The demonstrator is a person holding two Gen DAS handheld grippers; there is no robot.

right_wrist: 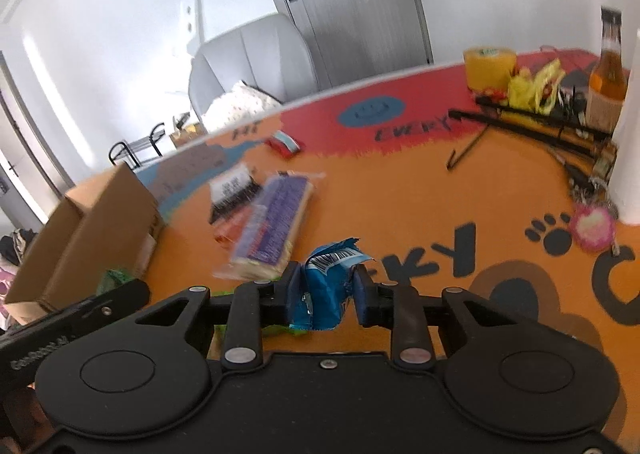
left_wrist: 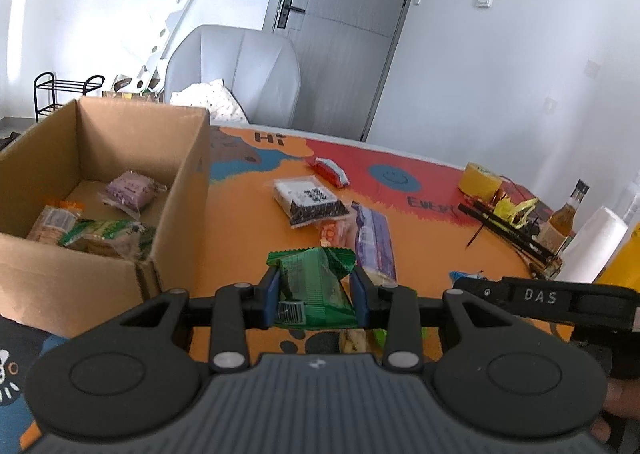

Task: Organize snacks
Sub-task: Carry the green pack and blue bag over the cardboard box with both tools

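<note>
The left gripper [left_wrist: 316,296] pinches a green snack packet [left_wrist: 312,286], long axis pointing away toward 12 o'clock, barcode end nearest. The right gripper [right_wrist: 328,290] clamps a crumpled blue packet [right_wrist: 330,282], barcode uppermost. Below lies an orange-and-red printed tabletop [left_wrist: 240,221]. A cardboard box [left_wrist: 172,213] with snacks inside sits at 10 o'clock. A purple packet [left_wrist: 374,242] and a black-and-white packet [left_wrist: 308,201] lie at 12 o'clock. Grey armchair [left_wrist: 240,69] and door [left_wrist: 344,13] stand behind.

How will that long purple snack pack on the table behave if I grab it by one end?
The purple snack pack is long and flat in a thin clear wrapper, so it will probably sag or swing from an end grip. The glossy film looks slippery. It seems light; a hold across its middle would likely be steadier.
</note>
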